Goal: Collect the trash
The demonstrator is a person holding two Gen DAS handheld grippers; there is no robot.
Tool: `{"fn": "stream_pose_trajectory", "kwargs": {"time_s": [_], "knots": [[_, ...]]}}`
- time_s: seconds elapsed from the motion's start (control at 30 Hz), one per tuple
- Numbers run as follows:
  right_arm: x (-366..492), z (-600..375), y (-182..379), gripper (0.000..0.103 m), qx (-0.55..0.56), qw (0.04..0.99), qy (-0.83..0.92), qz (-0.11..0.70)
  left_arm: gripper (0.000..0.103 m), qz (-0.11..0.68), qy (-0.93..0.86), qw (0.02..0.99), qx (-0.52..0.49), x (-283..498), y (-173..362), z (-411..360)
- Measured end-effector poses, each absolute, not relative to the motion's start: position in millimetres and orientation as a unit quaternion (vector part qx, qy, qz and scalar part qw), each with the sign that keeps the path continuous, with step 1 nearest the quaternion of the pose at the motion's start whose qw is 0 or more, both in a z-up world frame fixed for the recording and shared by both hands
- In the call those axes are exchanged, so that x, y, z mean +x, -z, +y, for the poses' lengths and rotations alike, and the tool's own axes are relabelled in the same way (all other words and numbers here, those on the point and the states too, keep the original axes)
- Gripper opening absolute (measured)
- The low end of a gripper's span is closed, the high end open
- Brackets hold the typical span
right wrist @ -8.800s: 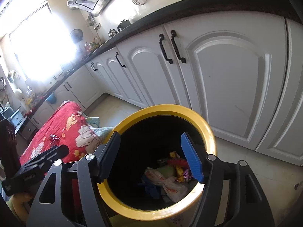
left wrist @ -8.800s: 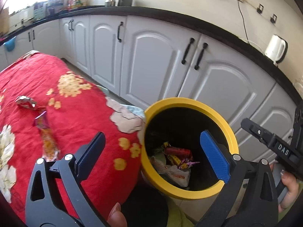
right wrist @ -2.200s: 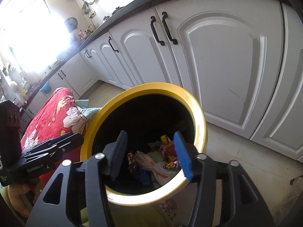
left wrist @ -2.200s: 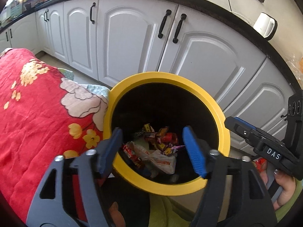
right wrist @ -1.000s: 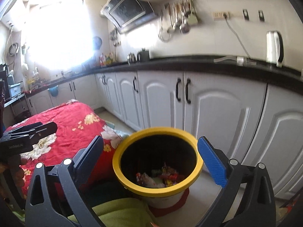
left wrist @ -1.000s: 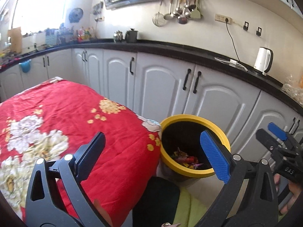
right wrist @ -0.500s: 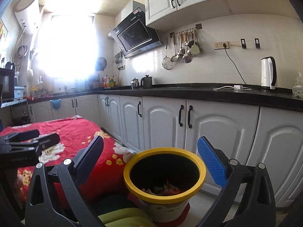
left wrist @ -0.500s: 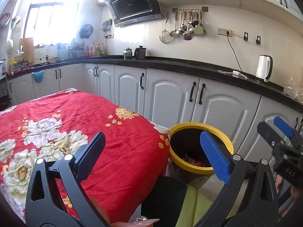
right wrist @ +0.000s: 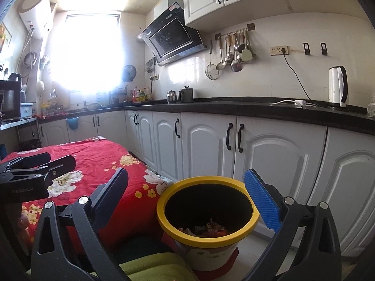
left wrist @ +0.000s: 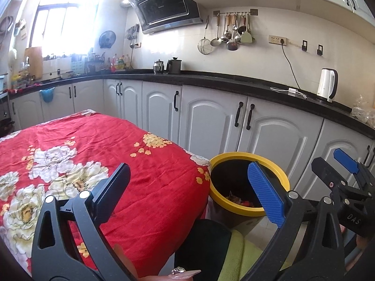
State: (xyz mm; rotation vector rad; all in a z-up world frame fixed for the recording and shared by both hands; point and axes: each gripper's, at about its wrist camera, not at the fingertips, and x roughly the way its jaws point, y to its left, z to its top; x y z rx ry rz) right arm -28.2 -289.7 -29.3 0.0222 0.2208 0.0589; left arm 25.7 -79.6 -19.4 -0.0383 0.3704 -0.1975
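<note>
A yellow-rimmed bin (left wrist: 248,210) (right wrist: 208,235) stands on the floor beside the table, with colourful wrappers (right wrist: 206,230) at its bottom. The red flowered tablecloth (left wrist: 98,164) (right wrist: 98,159) shows no loose trash on it. My left gripper (left wrist: 187,187) is open and empty, held high above the table corner and the bin. My right gripper (right wrist: 187,194) is open and empty too, raised above and in front of the bin. Each gripper also shows in the other's view: the right gripper (left wrist: 339,171) and the left gripper (right wrist: 35,164).
White cabinets (left wrist: 211,121) under a black counter (right wrist: 257,110) run behind the bin. A white kettle (right wrist: 337,86) and its cable sit on the counter. A green-clad lap (right wrist: 152,267) and a fingertip (left wrist: 185,272) fill the bottom edge.
Both grippers have risen and pulled back from the bin, so it looks smaller and lower. The wrappers on the cloth 8.8 s ago are gone; more trash lies in the bin.
</note>
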Motion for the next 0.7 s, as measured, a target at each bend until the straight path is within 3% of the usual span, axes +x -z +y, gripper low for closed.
{"fn": "stream_pose_trajectory", "kwargs": {"time_s": [0.7], "knots": [[-26.1, -290.9, 31.7, 0.097, 0.017, 0.993, -0.027, 0.116, 0.092, 0.184, 0.096, 0.978, -0.020, 26.8, 18.8, -78.6]]}}
